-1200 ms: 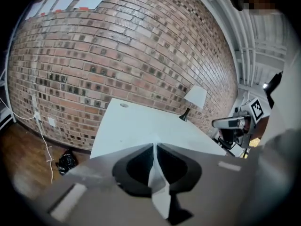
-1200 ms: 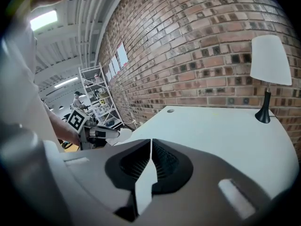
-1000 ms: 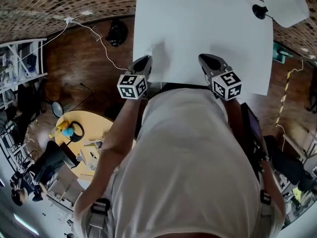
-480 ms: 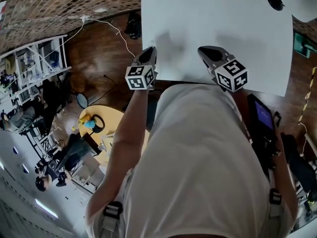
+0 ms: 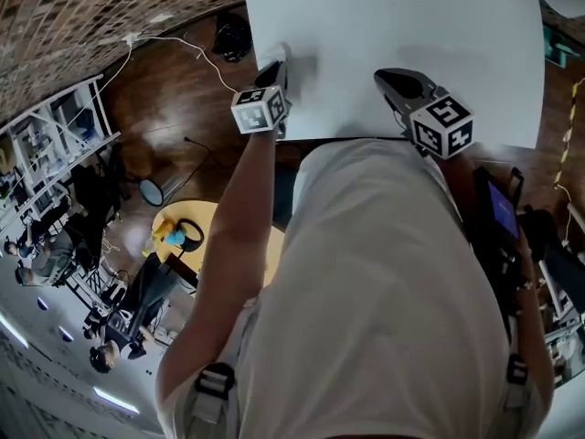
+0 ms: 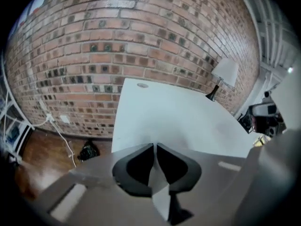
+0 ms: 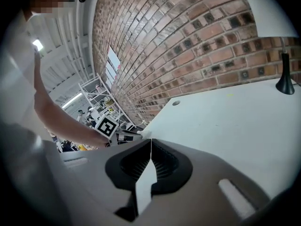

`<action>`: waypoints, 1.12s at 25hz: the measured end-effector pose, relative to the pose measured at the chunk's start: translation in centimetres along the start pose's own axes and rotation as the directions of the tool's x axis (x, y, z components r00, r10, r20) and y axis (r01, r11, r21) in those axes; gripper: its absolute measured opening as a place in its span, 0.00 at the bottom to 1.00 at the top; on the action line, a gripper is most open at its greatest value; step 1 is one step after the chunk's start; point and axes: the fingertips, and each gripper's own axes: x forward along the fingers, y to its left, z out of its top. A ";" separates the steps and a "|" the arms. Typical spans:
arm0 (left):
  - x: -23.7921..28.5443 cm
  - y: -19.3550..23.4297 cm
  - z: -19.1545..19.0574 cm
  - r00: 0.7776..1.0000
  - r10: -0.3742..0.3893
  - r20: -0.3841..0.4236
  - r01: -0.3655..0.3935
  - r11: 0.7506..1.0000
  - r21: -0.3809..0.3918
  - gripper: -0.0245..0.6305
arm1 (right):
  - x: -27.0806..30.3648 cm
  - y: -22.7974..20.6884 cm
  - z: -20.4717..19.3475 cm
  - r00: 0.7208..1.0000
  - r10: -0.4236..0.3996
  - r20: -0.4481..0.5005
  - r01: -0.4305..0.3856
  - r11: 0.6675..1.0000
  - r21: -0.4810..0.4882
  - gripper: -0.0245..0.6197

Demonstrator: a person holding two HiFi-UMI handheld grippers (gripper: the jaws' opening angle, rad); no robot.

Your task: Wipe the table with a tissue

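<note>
Closest to you is your white shirt (image 5: 384, 291). Just past it, your left hand-held gripper (image 5: 277, 69) is at the left edge of the white table (image 5: 411, 26), near the corner closest to you. Its jaws are squeezed on a small white tissue (image 5: 280, 53), which pokes out of the tips right at that edge. I can't tell if the tissue touches the table top. Your right hand-held gripper (image 5: 391, 80) is over the near part of the table, well apart from the left one. Its jaws are pressed together with nothing in them. Farther back on the table stands a lamp (image 7: 284, 81) with a white shade. Behind the table is a brick wall (image 6: 117, 41).
</note>
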 end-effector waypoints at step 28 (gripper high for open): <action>-0.2 -7.3 -0.6 0.978 -0.193 -0.076 0.201 0.973 0.112 0.07 | -1.5 -0.7 -0.2 0.993 -0.090 0.073 0.082 0.992 0.099 0.05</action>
